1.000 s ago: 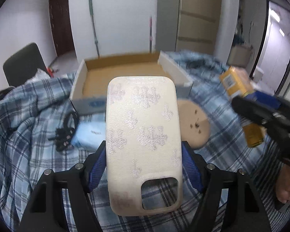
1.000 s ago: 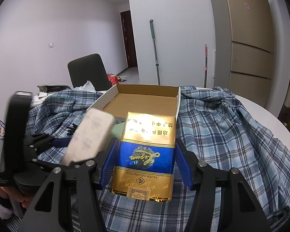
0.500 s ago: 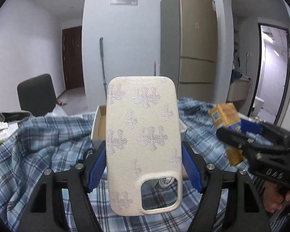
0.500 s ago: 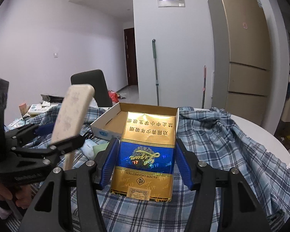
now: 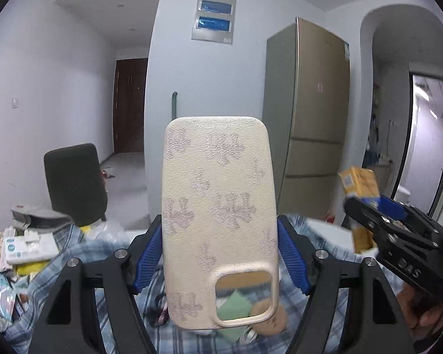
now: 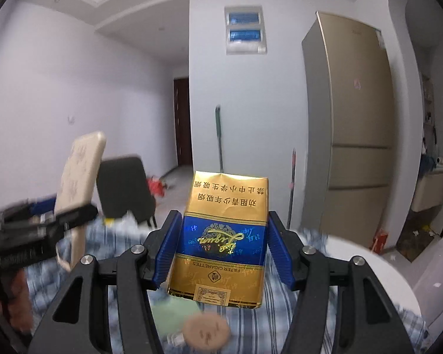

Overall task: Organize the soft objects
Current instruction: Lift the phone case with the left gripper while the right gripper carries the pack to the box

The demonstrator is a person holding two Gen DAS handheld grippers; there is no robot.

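My left gripper (image 5: 220, 253) is shut on a cream phone case (image 5: 218, 221) with a flower pattern, held upright high above the table. The case also shows in the right wrist view (image 6: 76, 177). My right gripper (image 6: 223, 250) is shut on a gold and blue cigarette pack (image 6: 221, 239), also raised; the pack shows at the right of the left wrist view (image 5: 358, 183). Below lie a pale green soft piece (image 5: 234, 309) and a round tan pad (image 6: 206, 332) on the plaid cloth (image 6: 295, 309).
A black chair (image 5: 73, 183) stands behind the table at the left. Papers and packets (image 5: 23, 244) are piled at the far left. A gold fridge (image 6: 351, 135) stands at the right. The white table edge (image 6: 384, 271) shows at the right.
Both grippers have risen and tilted up with their objects. The cardboard box has dropped out of view; walls, ceiling and fridge now fill the frames.
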